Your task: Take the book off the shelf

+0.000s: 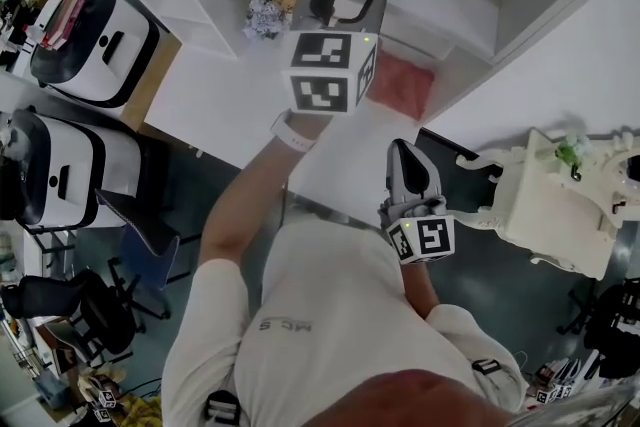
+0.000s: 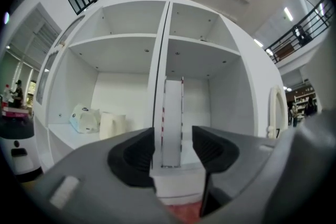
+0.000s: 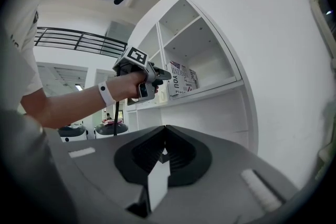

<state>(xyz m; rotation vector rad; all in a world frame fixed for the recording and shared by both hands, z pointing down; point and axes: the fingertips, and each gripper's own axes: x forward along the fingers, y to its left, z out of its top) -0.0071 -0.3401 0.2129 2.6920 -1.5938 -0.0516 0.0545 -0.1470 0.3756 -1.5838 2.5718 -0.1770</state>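
Shelf unit [image 2: 126, 37]: white and open-fronted, with an upright divider splitting it into left and right columns of compartments.

Ornate white cabinet [image 1: 560, 200]: stands on the dark floor at the person's right, well apart from the shelf unit.

Book [image 2: 171, 123]: stands upright on the board of the right-hand compartment, just beside the divider, with its narrow edge toward the left gripper. In the right gripper view the book [image 3: 182, 79] shows a printed cover. It rests on the shelf, not lifted.

Left gripper [image 1: 350, 5]: held out level at the front of that compartment, higher than the right gripper. The jaws stand apart, with a gap wider than the book's edge and in line with it. The pads do not press on the book.

Right gripper [image 3: 165, 150]: held low, near the person's body. The jaws are together with nothing between them.

Pink pad [image 1: 402, 85]: lies flat on the white ledge below the left gripper.

Flowers [image 1: 266, 10]: on a white surface left of the left gripper.

Left-hand compartment: a pale pouch [image 2: 84, 118] and a cream container [image 2: 112, 125] stand side by side
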